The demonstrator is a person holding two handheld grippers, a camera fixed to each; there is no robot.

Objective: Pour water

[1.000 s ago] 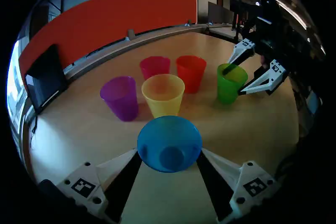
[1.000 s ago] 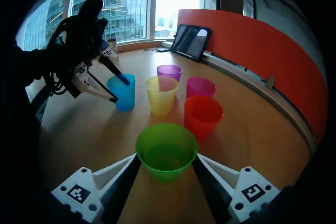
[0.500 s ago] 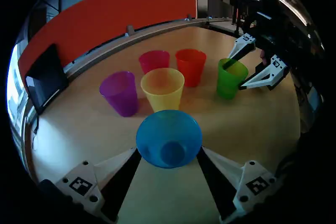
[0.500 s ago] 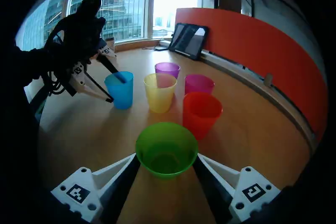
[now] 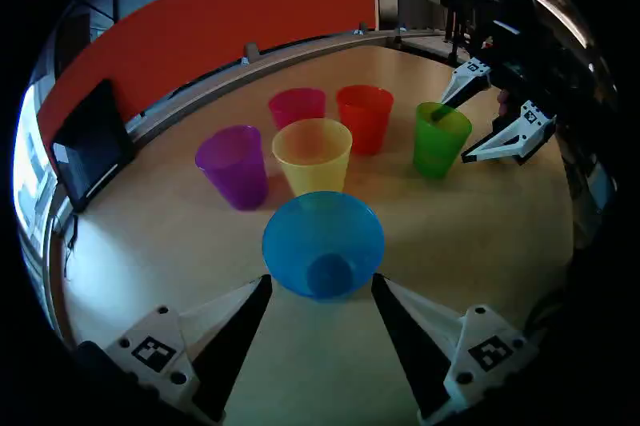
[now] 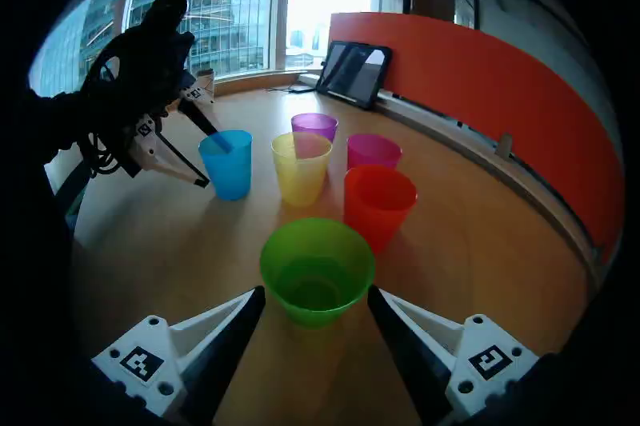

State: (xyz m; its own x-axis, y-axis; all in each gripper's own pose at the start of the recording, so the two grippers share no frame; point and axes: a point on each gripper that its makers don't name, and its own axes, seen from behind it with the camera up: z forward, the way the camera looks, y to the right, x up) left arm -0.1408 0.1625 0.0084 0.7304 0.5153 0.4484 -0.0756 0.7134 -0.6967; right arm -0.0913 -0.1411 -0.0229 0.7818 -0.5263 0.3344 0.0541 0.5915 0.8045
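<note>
My left gripper (image 5: pixel 322 278) had its jaws spread, with the blue cup (image 5: pixel 323 238) standing upright on the counter (image 5: pixel 144 242) between their tips. My right gripper (image 6: pixel 316 292) had its jaws spread likewise about the green cup (image 6: pixel 317 266).

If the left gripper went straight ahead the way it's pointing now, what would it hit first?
The blue cup, standing right ahead of the left gripper, centred on the gap between its open fingers; it would probably slide between them rather than be struck. The yellow cup comes next.
</note>
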